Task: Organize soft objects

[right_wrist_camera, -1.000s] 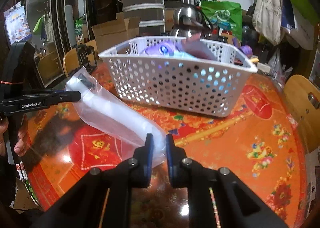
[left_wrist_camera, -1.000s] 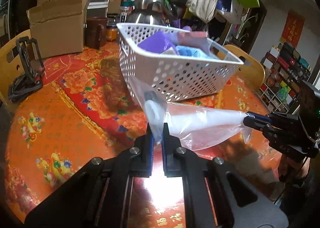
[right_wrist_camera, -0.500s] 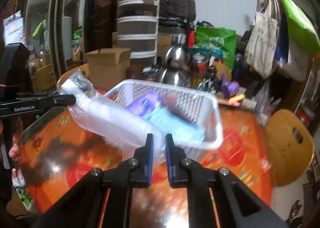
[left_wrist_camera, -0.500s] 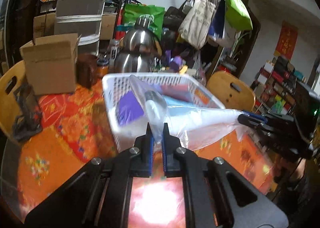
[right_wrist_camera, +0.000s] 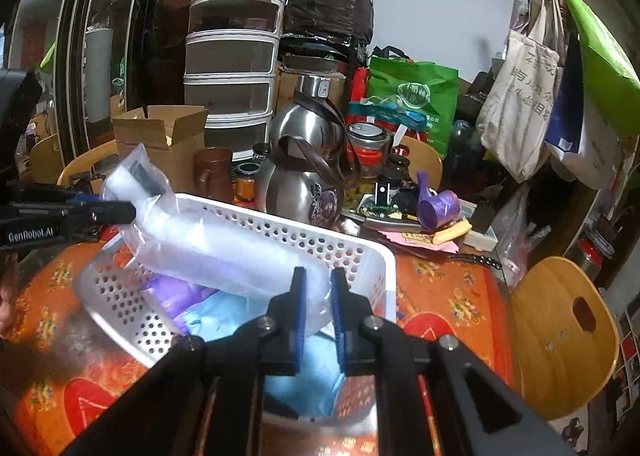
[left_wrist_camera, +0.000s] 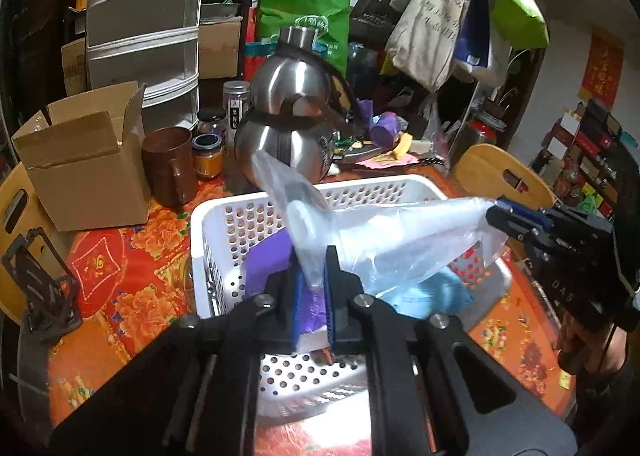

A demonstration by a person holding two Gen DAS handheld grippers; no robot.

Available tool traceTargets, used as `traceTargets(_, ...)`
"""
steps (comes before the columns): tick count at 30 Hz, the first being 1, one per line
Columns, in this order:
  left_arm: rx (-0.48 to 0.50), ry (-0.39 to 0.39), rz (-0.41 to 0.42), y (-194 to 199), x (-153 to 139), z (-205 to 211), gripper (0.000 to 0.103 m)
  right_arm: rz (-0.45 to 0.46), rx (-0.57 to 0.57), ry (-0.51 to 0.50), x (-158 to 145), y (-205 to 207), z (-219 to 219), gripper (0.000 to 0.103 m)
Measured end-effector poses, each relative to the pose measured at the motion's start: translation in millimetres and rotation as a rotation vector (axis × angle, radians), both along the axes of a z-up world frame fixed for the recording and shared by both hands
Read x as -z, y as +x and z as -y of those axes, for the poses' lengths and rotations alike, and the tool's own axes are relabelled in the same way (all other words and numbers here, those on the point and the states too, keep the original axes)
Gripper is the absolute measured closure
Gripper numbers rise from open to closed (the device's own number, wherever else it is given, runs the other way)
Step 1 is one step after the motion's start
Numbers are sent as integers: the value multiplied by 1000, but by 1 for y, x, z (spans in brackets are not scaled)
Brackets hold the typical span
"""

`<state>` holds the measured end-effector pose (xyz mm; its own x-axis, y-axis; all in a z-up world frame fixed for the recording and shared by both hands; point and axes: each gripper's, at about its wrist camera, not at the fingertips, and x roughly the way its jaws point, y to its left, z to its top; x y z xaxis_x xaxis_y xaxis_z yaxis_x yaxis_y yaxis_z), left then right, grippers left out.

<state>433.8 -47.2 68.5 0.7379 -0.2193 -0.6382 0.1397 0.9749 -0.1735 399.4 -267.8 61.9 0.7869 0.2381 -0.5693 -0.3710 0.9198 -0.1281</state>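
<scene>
A clear plastic bag (left_wrist_camera: 400, 232) with a white roll inside hangs stretched over the white perforated basket (left_wrist_camera: 200, 224). My left gripper (left_wrist_camera: 312, 268) pinches one end of it; its jaws are opening, with the plastic still between the pads. My right gripper (right_wrist_camera: 318, 284) is shut on the other end of the bag (right_wrist_camera: 224, 252), above the basket's near rim (right_wrist_camera: 384, 256). Each gripper shows in the other's view: the right one (left_wrist_camera: 496, 212) and the left one (right_wrist_camera: 120, 212). A purple pack (left_wrist_camera: 268, 256) and a light blue pack (left_wrist_camera: 436, 292) lie in the basket.
Behind the basket stand a steel kettle (left_wrist_camera: 296, 112), a brown mug (left_wrist_camera: 170, 164), small jars and an open cardboard box (left_wrist_camera: 84, 160). A black folded stand (left_wrist_camera: 40, 292) lies on the red-orange tablecloth. A wooden chair back (right_wrist_camera: 560, 332) rises at the table's edge.
Both grippers have lifted the bag from beside the basket to above it. The basket's inside now shows beneath the bag, and the left jaws stand slightly wider.
</scene>
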Motion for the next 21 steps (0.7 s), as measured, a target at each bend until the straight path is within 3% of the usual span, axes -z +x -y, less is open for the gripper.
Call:
traceTargets(3,1,38,-17,8,20,5,53,-24,44,-14,13,13,4,65)
traceTargets(4,-5,59,-21,10,25,7,38,-32,61,-21,17,16,6,46)
traceTargets(5,-12,74,-14,8,31,8,33,-35,78,-26,20,17,9,36)
traceTargets(8,-18,79,9,3,35,6,21,-39,97,8,22,15,16,26)
traceTargets(13,-39,83,-3,0,33,-1,17,-82,105,48,20,9,18,18)
traceTargets(16,-39,109,1,-6,32,1,16,-93,103,51,19,0,14,17)
traceTargets(20,-43,99,6,-18,31,-1,0,-83,97,64,15,-20,8,15)
traceTargets(21,-48,104,17,-23,31,-2,0,-83,90,71,14,-27,5,14)
